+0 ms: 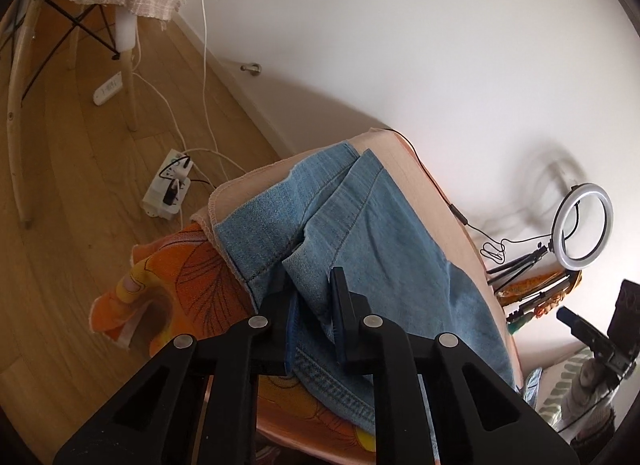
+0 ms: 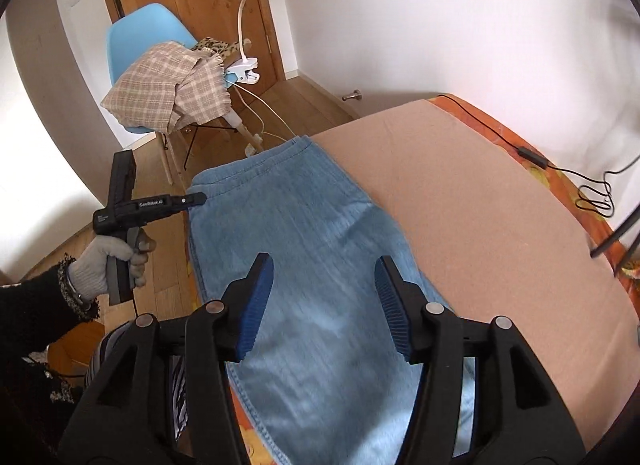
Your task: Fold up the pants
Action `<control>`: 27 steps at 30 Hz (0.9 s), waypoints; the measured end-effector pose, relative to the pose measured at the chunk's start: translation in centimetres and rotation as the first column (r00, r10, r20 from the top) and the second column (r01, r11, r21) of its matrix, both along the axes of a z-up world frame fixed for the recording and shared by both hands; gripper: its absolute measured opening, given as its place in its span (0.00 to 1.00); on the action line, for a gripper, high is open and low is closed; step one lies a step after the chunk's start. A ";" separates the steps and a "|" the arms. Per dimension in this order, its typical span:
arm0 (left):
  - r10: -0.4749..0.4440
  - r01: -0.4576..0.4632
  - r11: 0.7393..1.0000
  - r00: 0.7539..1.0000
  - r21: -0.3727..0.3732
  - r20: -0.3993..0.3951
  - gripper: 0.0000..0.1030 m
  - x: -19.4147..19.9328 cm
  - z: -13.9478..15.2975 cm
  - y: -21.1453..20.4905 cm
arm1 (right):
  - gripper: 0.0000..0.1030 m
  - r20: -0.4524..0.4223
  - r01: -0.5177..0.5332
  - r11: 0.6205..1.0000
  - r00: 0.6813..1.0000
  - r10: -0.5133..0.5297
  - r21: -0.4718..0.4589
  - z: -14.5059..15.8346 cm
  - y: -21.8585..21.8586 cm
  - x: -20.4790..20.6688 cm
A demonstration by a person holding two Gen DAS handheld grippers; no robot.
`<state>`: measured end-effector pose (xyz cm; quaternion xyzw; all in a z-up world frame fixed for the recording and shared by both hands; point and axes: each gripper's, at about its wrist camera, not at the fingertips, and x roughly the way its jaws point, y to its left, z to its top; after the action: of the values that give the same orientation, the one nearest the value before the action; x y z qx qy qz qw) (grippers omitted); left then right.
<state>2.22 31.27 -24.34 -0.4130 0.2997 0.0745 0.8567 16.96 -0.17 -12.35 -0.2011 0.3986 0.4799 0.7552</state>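
1. Nearest in the left wrist view is the left tool [image 1: 316,305]; its fingers are pinched together on a raised fold of the jeans [image 1: 360,233], close to the waistband edge.
2. Nearest in the right wrist view is the right tool [image 2: 324,305]; its fingers stand wide apart and hold nothing, hanging just above the jeans [image 2: 304,249].
3. The jeans lie along the tabletop [image 2: 480,217], on its peach cover, with one long edge at the side toward the blue chair [image 2: 132,45]. In the left view the two legs lie bunched over each other, not flat.
4. The step in hand looks like a lengthwise fold, one leg over the other, though I cannot be sure of it.
5. To do it well, the right tool should close on the matching edge farther along the jeans, so both ends rise together.
6. Lift only enough to clear the cloth beneath, keep the denim taut between the two tools, and lay seam on seam.
7. The orange cloth [image 1: 168,297] under the jeans hangs loose; avoid pinching it along with the denim.
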 end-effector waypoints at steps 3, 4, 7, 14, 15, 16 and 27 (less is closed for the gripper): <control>-0.003 0.004 1.000 1.000 -0.017 0.010 0.12 0.0 -0.1 0.3 | 0.54 -0.023 -0.011 1.000 1.000 0.011 -0.004 -1.8 3.3 2.0; -0.006 0.006 1.000 1.000 -0.014 0.012 0.12 0.1 -0.1 0.3 | 0.54 -0.029 -0.016 1.000 0.999 0.016 -0.008 -2.3 4.4 2.6; -0.013 0.013 1.000 1.000 0.006 0.017 0.12 0.1 0.1 0.1 | 0.54 -0.040 -0.031 0.999 0.999 0.030 -0.025 -3.9 7.1 4.2; -0.020 0.019 1.000 0.999 0.014 0.034 0.11 0.1 0.3 0.0 | 0.54 -0.093 -0.050 0.997 0.995 0.044 -0.060 -7.6 12.9 8.1; -0.020 0.020 1.000 0.999 0.015 0.037 0.11 0.1 0.4 -0.1 | 0.54 -0.103 -0.052 0.996 0.994 0.045 -0.066 -8.2 13.8 8.7; -0.022 0.021 1.000 0.999 0.020 0.038 0.10 0.1 0.4 -0.1 | 0.54 -0.115 -0.057 0.996 0.992 0.048 -0.073 -8.8 14.6 9.3; -0.038 0.037 0.999 0.998 0.028 0.050 0.10 0.2 0.4 0.0 | 0.51 -0.198 -0.089 0.987 0.978 0.062 -0.135 -14.3 19.8 12.2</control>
<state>2.40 31.25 -23.91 -0.3975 0.2845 0.0519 0.8708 29.18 19.64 -26.62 -0.2223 0.4953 0.4957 0.6779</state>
